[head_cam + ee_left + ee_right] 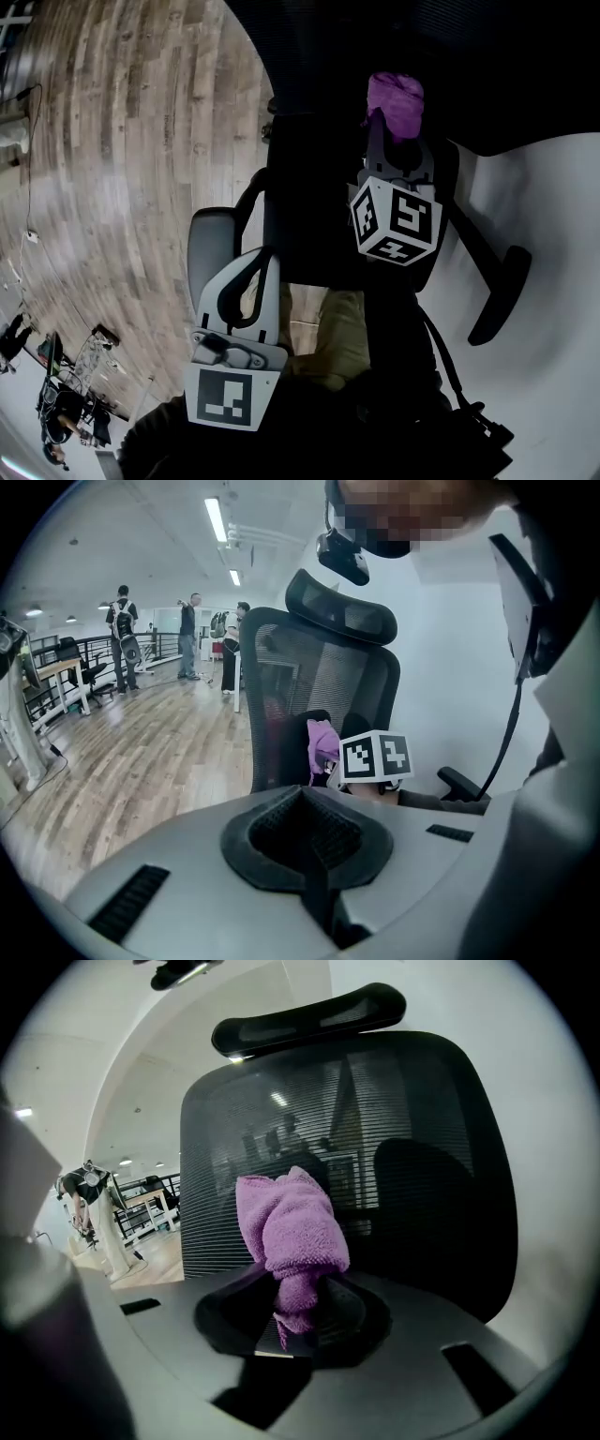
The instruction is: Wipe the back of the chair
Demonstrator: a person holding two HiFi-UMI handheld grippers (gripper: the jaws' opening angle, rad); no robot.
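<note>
The chair back (422, 1101) stands upright straight ahead of the right gripper (295, 1312), whose jaws are clamped on a bunched purple cloth (292, 1227) close to the mesh (contact unclear). The left gripper (314, 874), jaws together and empty, sits farther off.

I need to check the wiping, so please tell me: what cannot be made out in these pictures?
Whether the purple cloth touches the mesh backrest: right gripper view, the cloth covers that spot; head view, too dark.
Chair seat and base: left gripper view, hidden behind the left gripper.
Dirt on the mesh: too fine in every view.
People far back: left gripper view, too small.
</note>
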